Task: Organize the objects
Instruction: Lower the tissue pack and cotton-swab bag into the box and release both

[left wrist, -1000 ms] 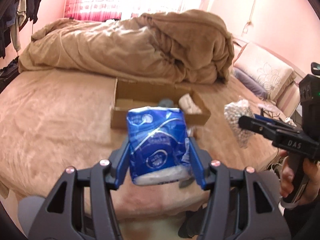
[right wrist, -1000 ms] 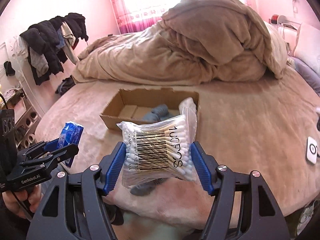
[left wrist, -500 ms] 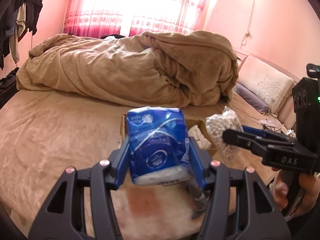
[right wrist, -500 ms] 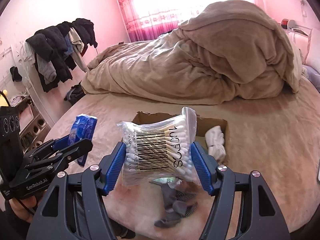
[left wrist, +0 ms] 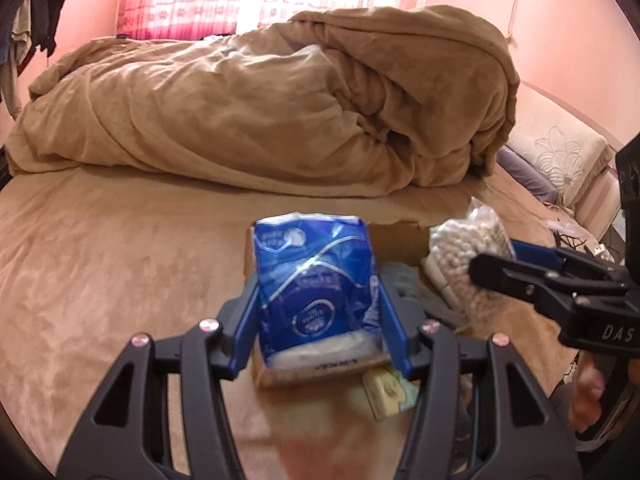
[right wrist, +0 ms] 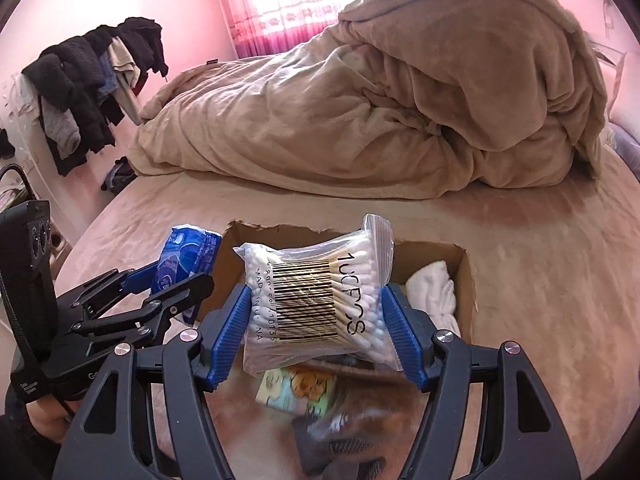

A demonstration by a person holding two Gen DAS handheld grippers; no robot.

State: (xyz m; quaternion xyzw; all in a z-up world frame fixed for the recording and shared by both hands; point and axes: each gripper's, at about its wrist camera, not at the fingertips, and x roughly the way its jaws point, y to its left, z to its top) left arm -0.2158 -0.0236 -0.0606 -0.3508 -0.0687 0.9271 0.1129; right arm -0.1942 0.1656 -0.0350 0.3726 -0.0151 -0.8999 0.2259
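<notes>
My left gripper (left wrist: 320, 320) is shut on a blue tissue pack (left wrist: 316, 288) and holds it above the near left edge of an open cardboard box (left wrist: 396, 236) on the bed. My right gripper (right wrist: 316, 320) is shut on a clear bag of cotton swabs (right wrist: 316, 300) above the same box (right wrist: 464, 280). The swab bag also shows in the left wrist view (left wrist: 464, 256), and the tissue pack in the right wrist view (right wrist: 188, 260). White socks (right wrist: 436, 292) lie in the box's right end. A grey sock (left wrist: 404, 280) lies in the box.
A small colourful card pack (right wrist: 296, 392) and a dark sock (right wrist: 340, 444) lie on the bed before the box. A heaped tan duvet (left wrist: 280, 112) fills the far side. Pillows (left wrist: 556, 156) are at the right. Clothes (right wrist: 88, 84) hang at the left.
Both grippers have moved forward and down toward the box with their loads still gripped; the box is now right under them and the card pack has come into view.
</notes>
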